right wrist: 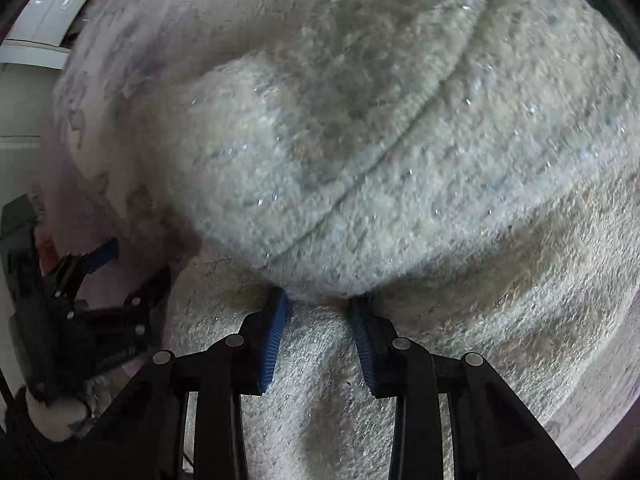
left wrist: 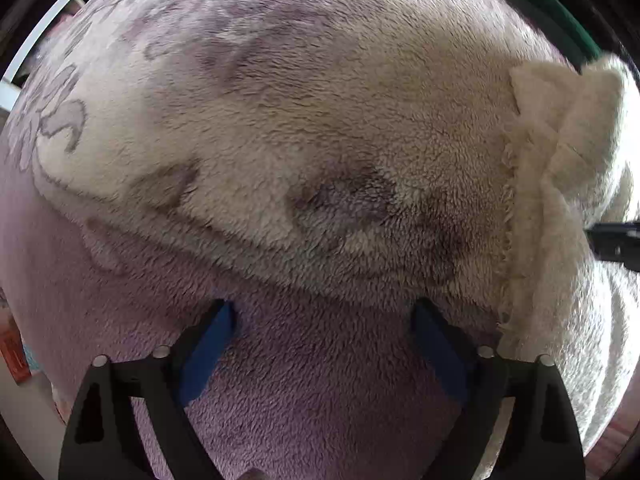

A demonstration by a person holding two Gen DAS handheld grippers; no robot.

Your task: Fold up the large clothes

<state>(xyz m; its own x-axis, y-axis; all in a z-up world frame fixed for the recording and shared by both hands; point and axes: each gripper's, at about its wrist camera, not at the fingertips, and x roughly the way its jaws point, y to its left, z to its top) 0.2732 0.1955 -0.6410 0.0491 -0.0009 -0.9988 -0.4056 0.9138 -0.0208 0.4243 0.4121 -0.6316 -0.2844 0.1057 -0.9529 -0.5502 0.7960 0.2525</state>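
A large fleece garment with a cream and mauve pattern (left wrist: 304, 128) fills the left wrist view. Its cream knitted part (left wrist: 560, 132) lies at the right. My left gripper (left wrist: 324, 312) is open, its blue pads (left wrist: 216, 340) spread wide over the mauve fleece, holding nothing. In the right wrist view a fuzzy cream fold (right wrist: 360, 160) bulges just ahead of my right gripper (right wrist: 320, 304). Its blue pads (right wrist: 274, 340) stand partly closed with cream cloth between them; the grip itself is not clear. The left gripper also shows at the left of that view (right wrist: 104, 256).
White furniture (right wrist: 48, 20) stands at the far left of the right wrist view. A dark green edge (left wrist: 540, 4) shows at the top right of the left wrist view. An orange object (left wrist: 12, 356) lies at the left rim.
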